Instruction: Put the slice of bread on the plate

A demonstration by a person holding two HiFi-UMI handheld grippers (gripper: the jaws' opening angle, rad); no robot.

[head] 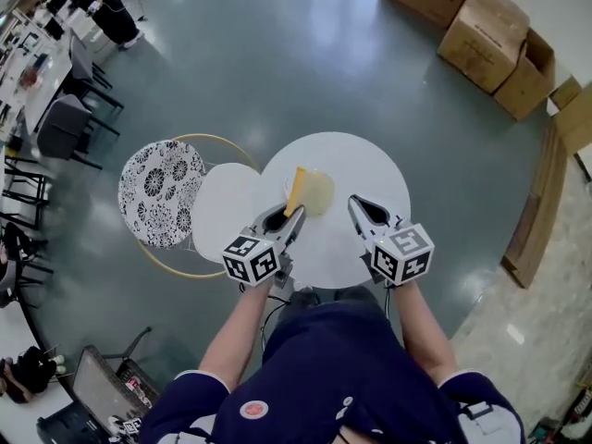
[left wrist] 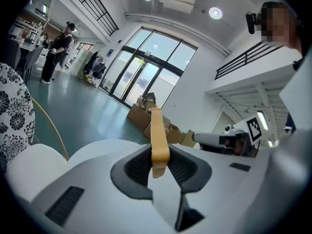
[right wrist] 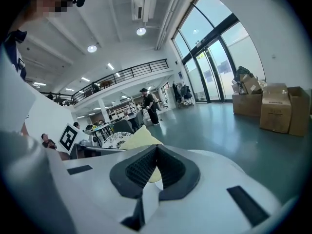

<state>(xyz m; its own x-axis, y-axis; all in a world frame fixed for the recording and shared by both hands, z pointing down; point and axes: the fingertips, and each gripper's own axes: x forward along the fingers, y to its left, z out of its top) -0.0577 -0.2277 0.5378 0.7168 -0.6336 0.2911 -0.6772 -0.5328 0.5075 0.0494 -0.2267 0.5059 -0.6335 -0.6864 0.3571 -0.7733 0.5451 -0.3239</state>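
Note:
A slice of bread [head: 294, 191] with a tan crust stands on edge between the jaws of my left gripper [head: 292, 218], which is shut on it. It hangs just over the left rim of a pale plate [head: 321, 194] in the middle of the round white table [head: 370, 169]. In the left gripper view the bread [left wrist: 157, 130] sticks up past the dark pads [left wrist: 136, 167] of the left gripper [left wrist: 160, 165]. My right gripper [head: 355, 203] is to the right of the plate, shut and holding nothing. Its pads meet at the tip in the right gripper view [right wrist: 156, 150], with the pale bread face [right wrist: 139, 136] beyond them.
A smaller white round top [head: 222, 206] and a black-and-white patterned chair [head: 159, 192] stand left of the table. Cardboard boxes [head: 486, 35] are stacked at the far right. Desks and dark chairs [head: 65, 123] line the left side. A person [left wrist: 58, 48] stands far off.

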